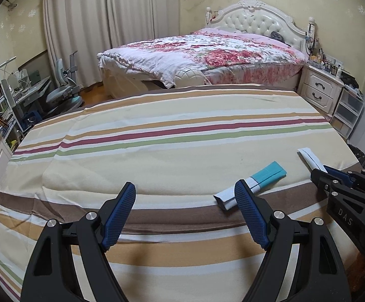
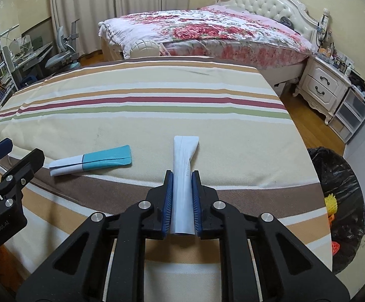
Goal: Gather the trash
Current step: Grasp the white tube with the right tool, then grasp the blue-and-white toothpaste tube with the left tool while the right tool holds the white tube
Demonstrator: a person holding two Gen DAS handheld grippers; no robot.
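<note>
1. Left gripper [image 1: 185, 196], black frame with blue textured pads, jaws spread wide with nothing between them, over the near brown band of the striped cloth-covered table [image 1: 157, 115].
2. Crumpled white-and-teal flattened paper wrapper [image 1: 255, 185] lies flat on the cloth, just behind the left gripper's right-hand pad, which hides part of its white end; touching or apart, cannot tell. In the right wrist view the same wrapper [image 2: 92, 163] sits left of centre, teal end pointing right, untouched.
3. Right gripper [image 2: 182, 178], same black-and-blue build, jaws closed narrow and clamped on the long white flattened paper sleeve [image 2: 184, 166]; both pads press its sides, far end fans out on the cream stripe beyond the tips. From the left wrist view the sleeve [image 1: 311, 158] sticks out ahead of the right gripper [image 1: 319, 172] at the table's right edge.
4. Black plastic-lined trash bin [image 2: 343, 191] stands on the floor just right of the table, yellow and orange items [image 2: 332, 202] inside.
</note>
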